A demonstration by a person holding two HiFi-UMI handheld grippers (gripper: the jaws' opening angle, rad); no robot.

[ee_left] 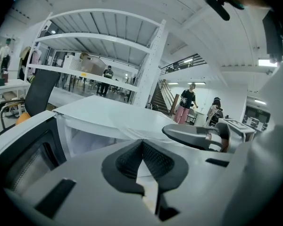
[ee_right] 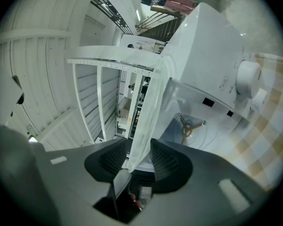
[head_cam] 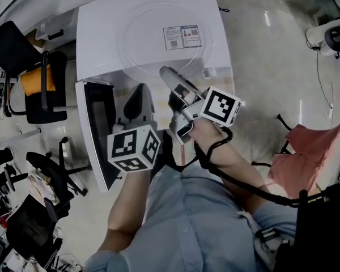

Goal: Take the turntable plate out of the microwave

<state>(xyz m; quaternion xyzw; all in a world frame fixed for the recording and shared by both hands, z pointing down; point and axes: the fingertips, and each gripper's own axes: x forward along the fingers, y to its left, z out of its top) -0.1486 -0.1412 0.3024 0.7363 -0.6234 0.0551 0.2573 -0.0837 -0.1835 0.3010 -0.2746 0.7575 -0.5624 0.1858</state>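
The clear glass turntable plate (head_cam: pixel 150 47) hangs over the white microwave's (head_cam: pixel 102 33) top, held by its near rim. My right gripper (head_cam: pixel 166 73) is shut on that rim; in the right gripper view the plate (ee_right: pixel 148 107) runs edge-on between the pads of the right gripper (ee_right: pixel 137 157). Beyond it lies the open cavity with the three-armed hub (ee_right: pixel 191 126) bare. My left gripper (head_cam: pixel 140 90) hovers just left of the right one, in front of the opening, and the left gripper's (ee_left: pixel 142 145) pads meet on nothing. The dark door (head_cam: pixel 99 123) stands open at left.
Black office chairs (head_cam: pixel 37 89) crowd the left side, one with an orange cushion. A red cloth-covered seat (head_cam: pixel 311 146) sits at right and a fan (head_cam: pixel 335 35) at far right. White shelving (ee_left: pixel 99 36) and distant people show behind the microwave.
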